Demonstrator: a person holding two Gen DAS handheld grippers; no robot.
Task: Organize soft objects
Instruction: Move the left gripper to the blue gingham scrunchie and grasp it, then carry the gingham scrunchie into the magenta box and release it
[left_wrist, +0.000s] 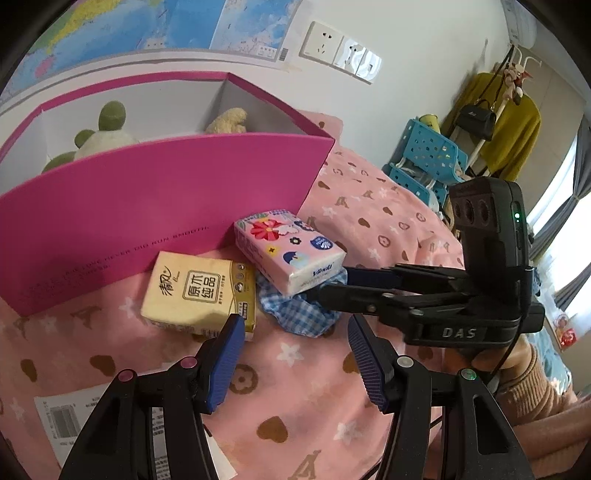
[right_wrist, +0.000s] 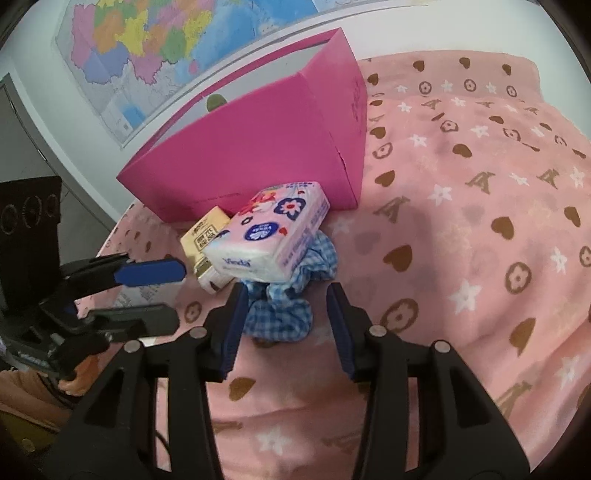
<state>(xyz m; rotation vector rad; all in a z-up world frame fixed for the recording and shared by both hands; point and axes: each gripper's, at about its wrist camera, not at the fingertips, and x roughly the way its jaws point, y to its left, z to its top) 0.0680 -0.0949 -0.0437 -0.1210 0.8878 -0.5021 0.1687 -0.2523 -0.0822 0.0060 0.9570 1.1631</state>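
Observation:
A pink flowered tissue pack (left_wrist: 291, 251) (right_wrist: 267, 230) lies tilted on a blue checked cloth (left_wrist: 295, 308) (right_wrist: 282, 302), next to a yellow tissue pack (left_wrist: 199, 291) (right_wrist: 205, 236), all in front of an open magenta box (left_wrist: 147, 195) (right_wrist: 251, 147). Two plush toys sit in the box, a green-eared one (left_wrist: 105, 136) and a beige one (left_wrist: 229, 120). My left gripper (left_wrist: 295, 332) (right_wrist: 177, 291) is open and empty, near the yellow pack. My right gripper (right_wrist: 286, 295) (left_wrist: 325, 284) is open, its fingers on either side of the cloth.
Everything rests on a pink patterned blanket (right_wrist: 461, 203). A printed paper sheet (left_wrist: 66, 421) lies at the near left. A map (right_wrist: 166, 40) hangs on the wall behind the box. Blue plastic baskets (left_wrist: 428, 158) and a clothes rack (left_wrist: 491, 122) stand at the far right.

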